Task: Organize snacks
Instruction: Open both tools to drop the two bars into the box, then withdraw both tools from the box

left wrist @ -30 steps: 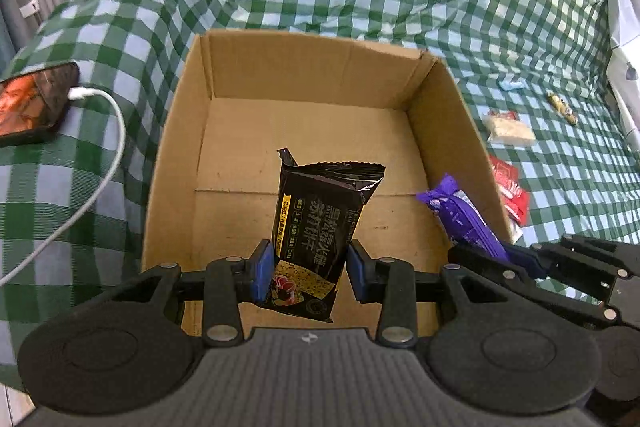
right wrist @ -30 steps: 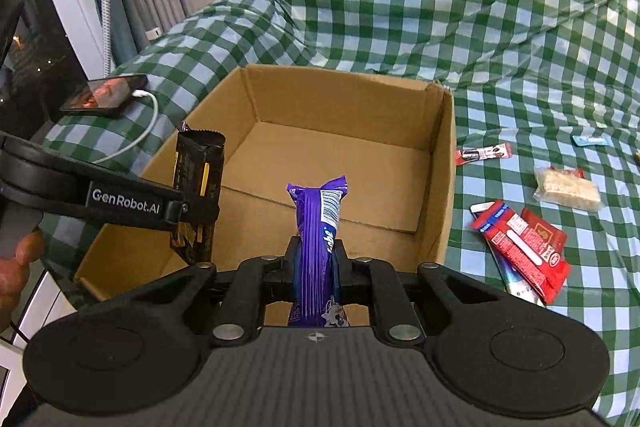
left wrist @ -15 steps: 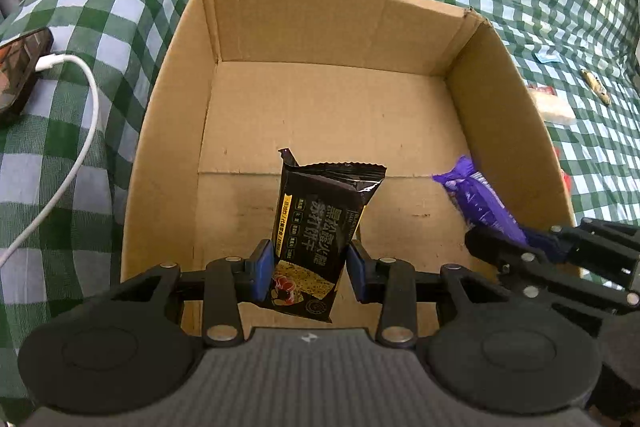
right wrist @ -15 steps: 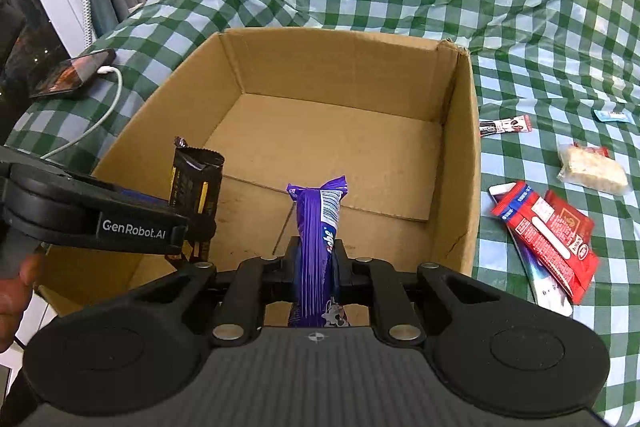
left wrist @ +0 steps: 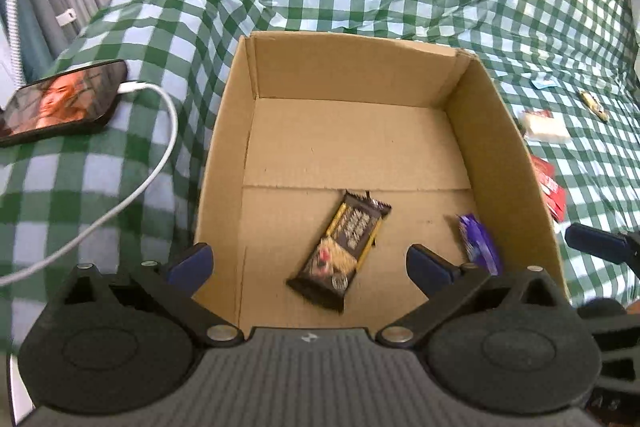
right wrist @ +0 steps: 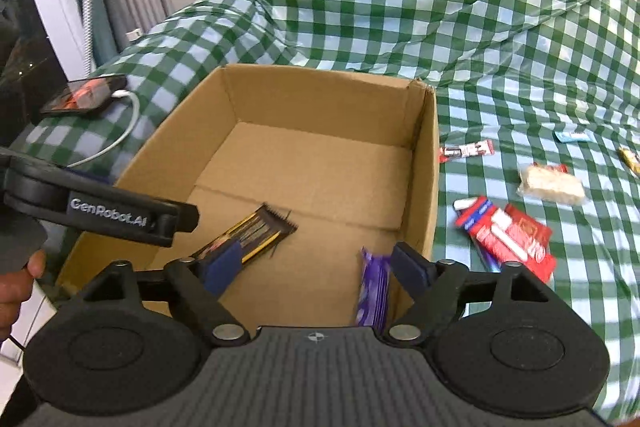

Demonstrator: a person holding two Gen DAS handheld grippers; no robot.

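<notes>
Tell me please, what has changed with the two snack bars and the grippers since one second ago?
Both were let go. The left gripper is opening, and its black bar has dropped onto the box floor. The right gripper is opening too; the purple bar has fallen by the right wall. The phone and the snacks on the cloth stayed put.

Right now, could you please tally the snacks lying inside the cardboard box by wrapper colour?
Black-and-yellow wrapped snack bar: 1
Purple wrapped snack bar: 1
Total: 2, both on the floor of the open brown cardboard box
</notes>
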